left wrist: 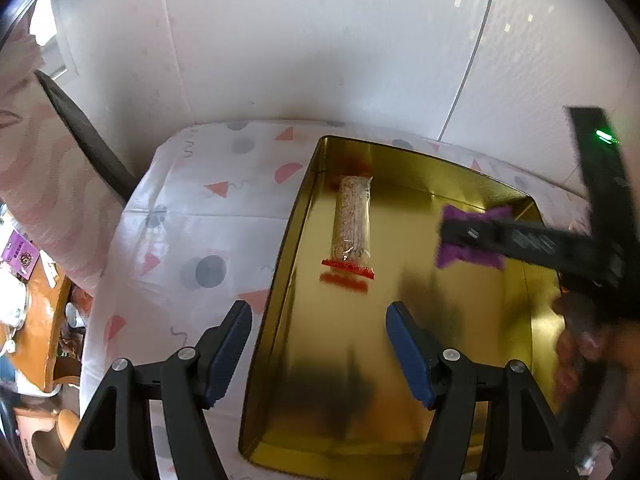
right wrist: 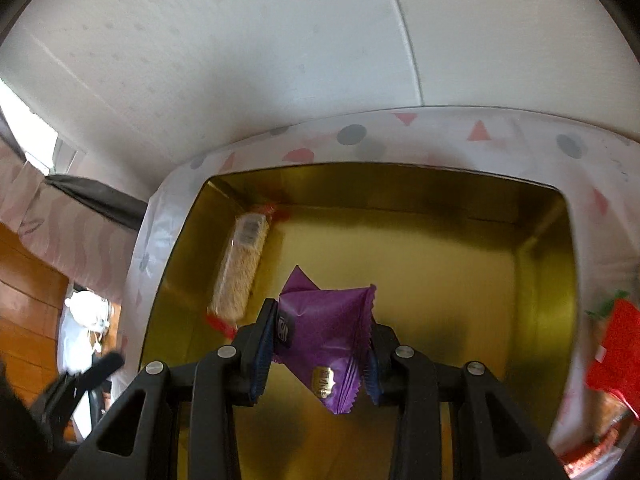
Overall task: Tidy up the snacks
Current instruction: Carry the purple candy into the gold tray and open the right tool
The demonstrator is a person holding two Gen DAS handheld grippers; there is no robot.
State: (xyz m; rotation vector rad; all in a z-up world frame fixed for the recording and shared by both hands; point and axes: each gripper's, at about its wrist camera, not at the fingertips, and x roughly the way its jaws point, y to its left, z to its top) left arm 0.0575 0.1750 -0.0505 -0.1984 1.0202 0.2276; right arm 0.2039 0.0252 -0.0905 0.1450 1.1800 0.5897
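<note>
A gold tin box (left wrist: 304,216) (right wrist: 536,280) stands open on a patterned tablecloth. Inside it, along the left wall, lies a clear-wrapped cereal bar (left wrist: 353,220) (right wrist: 240,268) with red ends. My left gripper (left wrist: 318,344) hovers open over the tin's near left wall, nothing between its blue pads. My right gripper (right wrist: 322,344) is shut on a purple snack packet (right wrist: 324,332) and hangs above the tin's floor. In the left wrist view the right gripper (left wrist: 472,236) comes in from the right with the purple packet (left wrist: 452,258) at its tip.
The white tablecloth (left wrist: 192,216) with pink and grey shapes ends at a white wall behind. Red snack packets (right wrist: 616,352) lie on the cloth right of the tin. A wooden floor and clutter show far left, below the table edge.
</note>
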